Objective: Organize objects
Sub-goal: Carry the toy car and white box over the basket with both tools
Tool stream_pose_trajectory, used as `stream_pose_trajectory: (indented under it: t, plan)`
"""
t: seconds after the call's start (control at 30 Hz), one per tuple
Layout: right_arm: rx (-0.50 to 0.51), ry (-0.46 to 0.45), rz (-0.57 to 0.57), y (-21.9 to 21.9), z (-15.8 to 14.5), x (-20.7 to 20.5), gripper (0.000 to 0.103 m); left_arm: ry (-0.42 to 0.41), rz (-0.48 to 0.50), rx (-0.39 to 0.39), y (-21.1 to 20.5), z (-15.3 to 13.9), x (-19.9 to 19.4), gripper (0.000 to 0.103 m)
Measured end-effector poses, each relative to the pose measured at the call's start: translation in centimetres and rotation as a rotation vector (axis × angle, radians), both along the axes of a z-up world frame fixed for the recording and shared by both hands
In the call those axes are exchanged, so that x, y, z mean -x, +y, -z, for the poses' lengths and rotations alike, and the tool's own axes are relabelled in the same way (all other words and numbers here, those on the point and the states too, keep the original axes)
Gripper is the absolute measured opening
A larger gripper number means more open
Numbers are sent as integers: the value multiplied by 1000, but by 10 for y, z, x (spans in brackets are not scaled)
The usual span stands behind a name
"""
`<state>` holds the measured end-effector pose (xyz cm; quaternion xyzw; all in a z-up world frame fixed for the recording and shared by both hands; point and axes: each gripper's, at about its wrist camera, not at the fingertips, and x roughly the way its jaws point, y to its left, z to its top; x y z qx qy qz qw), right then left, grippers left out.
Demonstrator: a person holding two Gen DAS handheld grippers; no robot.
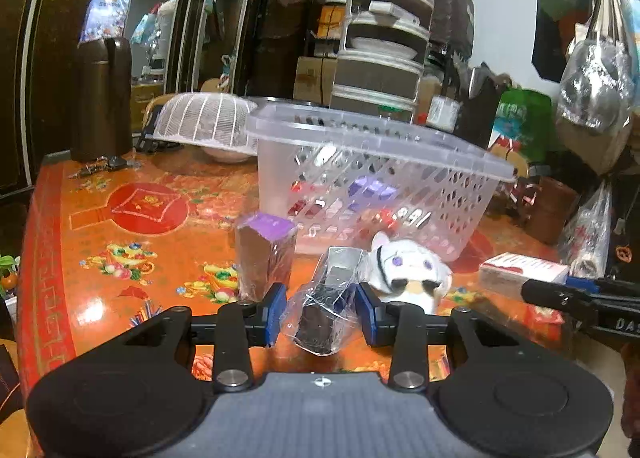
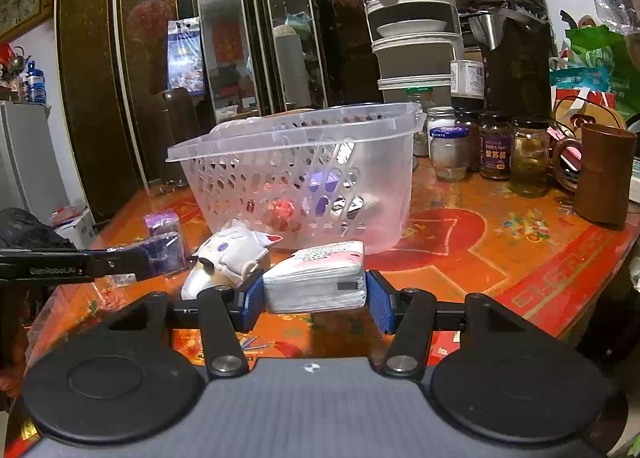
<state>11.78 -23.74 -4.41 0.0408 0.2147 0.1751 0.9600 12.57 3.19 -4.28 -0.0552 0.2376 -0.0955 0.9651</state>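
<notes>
On the counter point(image 1: 100, 226) in front of the basket point(image 1: 372, 186), left claw point(image 1: 320, 314) straddles a wrapped dark box point(image 1: 326, 310), pads just beside the crinkly film, looks not fully clamped. Right claw point(image 2: 316, 298) is pinched on a tissue pack point(image 2: 320, 278), lying on or just above the counter, can't tell which. Plush toy point(image 1: 404, 274) sits between them; purple-top box point(image 1: 266, 258) stands left. Risks: slick film lets the box slip or rotate when lifted; soft tissue pack squashes and sags out; claws close together, could knock the toy or each other; high basket rim could catch a low carry.
</notes>
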Motion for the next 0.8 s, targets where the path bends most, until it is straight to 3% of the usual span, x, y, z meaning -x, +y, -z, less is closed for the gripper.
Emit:
stream_pose_trajectory:
  t: [0.2, 0.47, 0.67, 0.8]
  plan:
    - [-8, -58, -1, -4, -18, 10, 57, -68, 8, 38, 3, -23, 14, 42]
    - [-25, -188, -40, -11, -75, 12, 57, -167, 37, 53, 9, -75, 12, 42]
    - [52, -198, -60, 6, -116, -41, 57, -182, 75, 43, 1, -122, -35, 42]
    - [72, -108, -71, 18, -127, -96, 57, -104, 90, 43, -8, -139, -83, 42]
